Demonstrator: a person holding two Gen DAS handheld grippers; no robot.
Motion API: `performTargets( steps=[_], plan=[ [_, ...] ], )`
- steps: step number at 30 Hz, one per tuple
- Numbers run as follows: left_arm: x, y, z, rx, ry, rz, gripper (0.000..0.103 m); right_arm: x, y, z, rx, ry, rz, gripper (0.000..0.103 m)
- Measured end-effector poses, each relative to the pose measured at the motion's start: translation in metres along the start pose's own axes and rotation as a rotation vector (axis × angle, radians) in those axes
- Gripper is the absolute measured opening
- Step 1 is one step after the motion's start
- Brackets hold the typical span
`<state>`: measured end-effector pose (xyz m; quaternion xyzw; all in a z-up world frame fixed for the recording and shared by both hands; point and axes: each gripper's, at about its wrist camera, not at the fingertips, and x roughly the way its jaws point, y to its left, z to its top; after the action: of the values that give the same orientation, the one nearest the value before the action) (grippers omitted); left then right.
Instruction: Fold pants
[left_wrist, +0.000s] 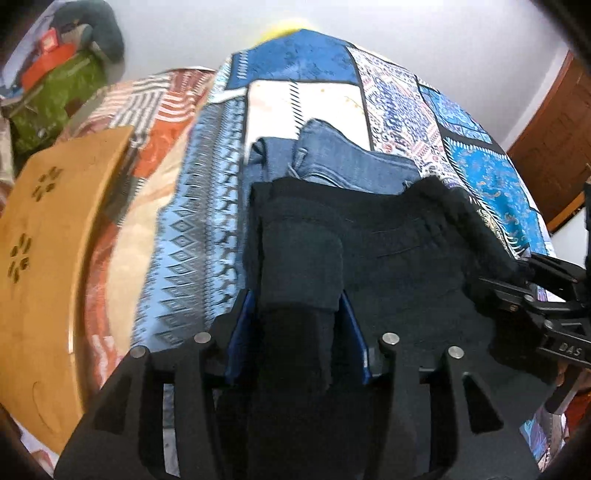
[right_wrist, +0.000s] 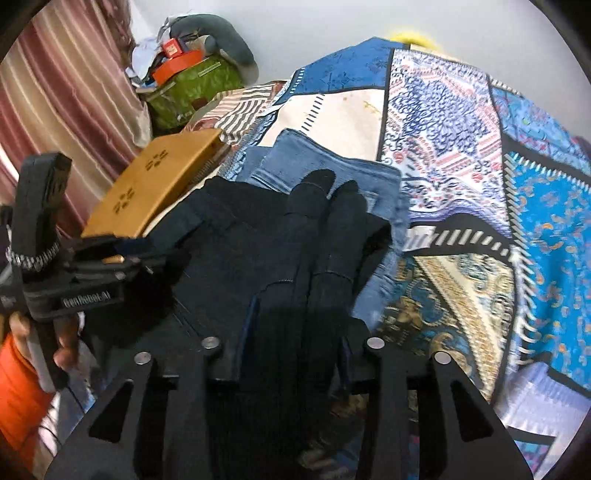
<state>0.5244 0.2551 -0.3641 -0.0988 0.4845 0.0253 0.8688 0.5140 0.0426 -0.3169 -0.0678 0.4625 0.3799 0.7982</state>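
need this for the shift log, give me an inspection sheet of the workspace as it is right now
surface: bed under a patchwork bedspread in blue, white and orange
job's things: black pants bunched in front, lying partly over folded blue jeans
clutter: tan wooden board with cut-out patterns at the bed's left; green bag with an orange box and grey cushion on top, by the wall
grippers: left gripper has black fabric between its fingers; right gripper likewise; grip on either cannot be confirmed
cables: nothing seen
surroundings: white wall, striped curtain, brown wooden door, person's orange sleeve
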Motion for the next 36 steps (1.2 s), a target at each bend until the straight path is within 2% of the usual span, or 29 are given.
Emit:
performTargets(
  steps=[1,4,8,11,14,19,23,26,31,34,36],
  plan=[
    [-0.004,0.001,0.0,-0.005,-0.002,0.006,0.048,-0.005,0.0,-0.003,-0.007,-0.003,-0.016,0.043],
    [-0.029,0.0,-0.006,0.0,-0.02,0.035,0.048,-0.028,0.003,-0.011,-0.04,-0.008,-0.053,0.044],
    [-0.087,-0.017,-0.021,0.052,-0.093,0.073,0.048,-0.069,0.011,-0.019,-0.06,-0.042,-0.053,0.044],
    [-0.138,-0.033,-0.035,0.081,-0.147,0.078,0.048,-0.109,0.03,-0.025,-0.099,-0.107,-0.065,0.044],
    [-0.196,-0.05,-0.052,0.106,-0.223,0.07,0.048,-0.162,0.051,-0.036,-0.121,-0.2,-0.068,0.045],
    [-0.3,-0.074,-0.092,0.116,-0.381,0.045,0.051,-0.244,0.085,-0.062,-0.081,-0.387,-0.02,0.047],
    [-0.369,-0.096,-0.131,0.15,-0.532,0.086,0.052,-0.3,0.117,-0.088,-0.089,-0.523,-0.003,0.047],
    [-0.404,-0.112,-0.158,0.177,-0.627,0.115,0.052,-0.336,0.142,-0.111,-0.109,-0.616,-0.011,0.05],
    [-0.448,-0.13,-0.205,0.174,-0.771,0.12,0.053,-0.37,0.174,-0.144,-0.139,-0.74,-0.023,0.051],
    [-0.46,-0.137,-0.227,0.167,-0.829,0.117,0.069,-0.38,0.192,-0.161,-0.157,-0.79,-0.04,0.051],
    [-0.466,-0.138,-0.239,0.15,-0.853,0.107,0.085,-0.382,0.202,-0.17,-0.167,-0.811,-0.048,0.053]
  ],
)
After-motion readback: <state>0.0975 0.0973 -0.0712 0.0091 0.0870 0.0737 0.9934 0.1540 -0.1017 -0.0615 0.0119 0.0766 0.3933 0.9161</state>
